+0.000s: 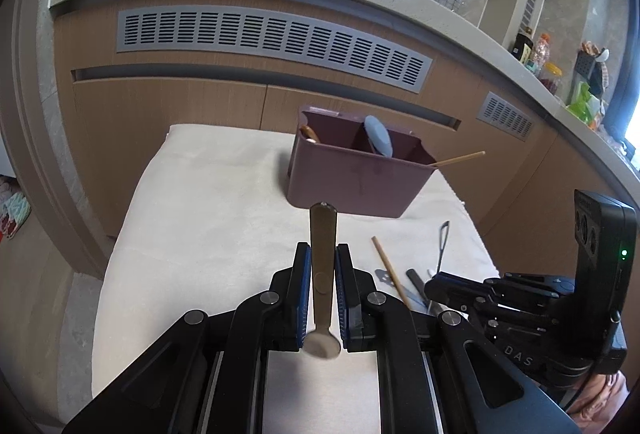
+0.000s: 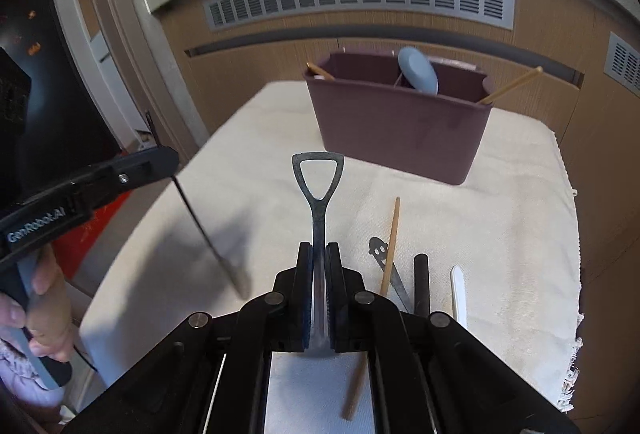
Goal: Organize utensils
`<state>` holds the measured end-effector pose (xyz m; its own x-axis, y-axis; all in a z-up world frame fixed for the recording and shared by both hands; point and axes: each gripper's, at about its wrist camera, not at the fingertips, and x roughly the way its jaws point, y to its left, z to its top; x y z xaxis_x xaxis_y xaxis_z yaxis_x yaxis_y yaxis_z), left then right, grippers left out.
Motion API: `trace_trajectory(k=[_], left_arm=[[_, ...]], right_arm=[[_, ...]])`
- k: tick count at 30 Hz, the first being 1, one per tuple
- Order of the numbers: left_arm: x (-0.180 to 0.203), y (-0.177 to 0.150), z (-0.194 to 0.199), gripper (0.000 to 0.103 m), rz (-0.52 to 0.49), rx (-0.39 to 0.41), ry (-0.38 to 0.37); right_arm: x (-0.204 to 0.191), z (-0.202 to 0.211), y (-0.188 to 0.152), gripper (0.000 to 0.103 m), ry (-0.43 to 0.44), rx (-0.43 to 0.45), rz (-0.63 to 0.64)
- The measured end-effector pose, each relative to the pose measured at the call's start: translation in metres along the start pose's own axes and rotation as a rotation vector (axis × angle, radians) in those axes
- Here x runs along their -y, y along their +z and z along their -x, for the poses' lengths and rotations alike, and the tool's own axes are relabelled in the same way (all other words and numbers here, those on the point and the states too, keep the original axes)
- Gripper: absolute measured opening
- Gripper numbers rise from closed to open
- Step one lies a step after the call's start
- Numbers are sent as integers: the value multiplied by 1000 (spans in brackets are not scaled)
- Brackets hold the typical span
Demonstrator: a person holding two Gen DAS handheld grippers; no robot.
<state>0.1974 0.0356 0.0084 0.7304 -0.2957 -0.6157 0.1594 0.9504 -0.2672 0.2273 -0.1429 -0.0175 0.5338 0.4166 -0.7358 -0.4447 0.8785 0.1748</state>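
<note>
My left gripper (image 1: 323, 248) is shut on a brownish spoon (image 1: 323, 230). Its handle points ahead toward a mauve organizer box (image 1: 360, 186), and its bowl hangs near the camera. The box holds a blue spoon (image 1: 378, 140) and a chopstick (image 1: 460, 158). My right gripper (image 2: 319, 250) is shut on a metal utensil with a shovel-style loop handle (image 2: 318, 178), lifted off the white cloth (image 2: 500, 194) and aimed at the box (image 2: 400, 130). On the cloth lie a loose chopstick (image 2: 390, 246), a black handle (image 2: 421, 282), a white handle (image 2: 458, 290) and a utensil with a dark figure end (image 2: 378, 250).
Behind the box stands a wooden cabinet front with grey vent grilles (image 1: 272, 38). Along the right, a counter carries bottles and jars (image 1: 540, 54). In the right wrist view, a hand (image 2: 44, 298) grips the left gripper's handle at the far left. The cloth's fringed edge (image 2: 574, 354) drops off at the right.
</note>
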Motion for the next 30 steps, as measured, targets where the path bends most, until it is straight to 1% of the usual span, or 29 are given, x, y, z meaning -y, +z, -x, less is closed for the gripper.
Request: trace_trajectory(k=[5,10,13,15,17,21,23,24,25,27,30], left_arm=[[13,6,11,12,-31,28,-1],[24,14,20,12,-63,54,-3],[32,29,25,12,-85,74,-19],[39,49,34,12,-104,106,-47],[48,78,48,12,-136,165,-77],[67,144,77,12,-188,312,-126],[73,167,82,12,-203,382,-109],[75,177,81,12,-211,410,-95],[76,187,77,12,-212,421,-91],[73,198,64,12,-193,399,-102],[62,195,37,12,-182,314,-110]], right_arm=[[0,18,0,5,8,41,-4],[1,32,8,5,9,82,-1],[3,47,18,5,-3,124,7],[5,60,30,5,-13,162,19],[6,83,51,5,-34,229,50],[5,135,104,5,-133,407,135],[8,152,128,5,-173,473,149],[10,154,138,5,-183,488,153],[14,154,149,5,-192,496,151],[22,147,162,5,-200,488,135],[36,128,170,5,-215,453,110]])
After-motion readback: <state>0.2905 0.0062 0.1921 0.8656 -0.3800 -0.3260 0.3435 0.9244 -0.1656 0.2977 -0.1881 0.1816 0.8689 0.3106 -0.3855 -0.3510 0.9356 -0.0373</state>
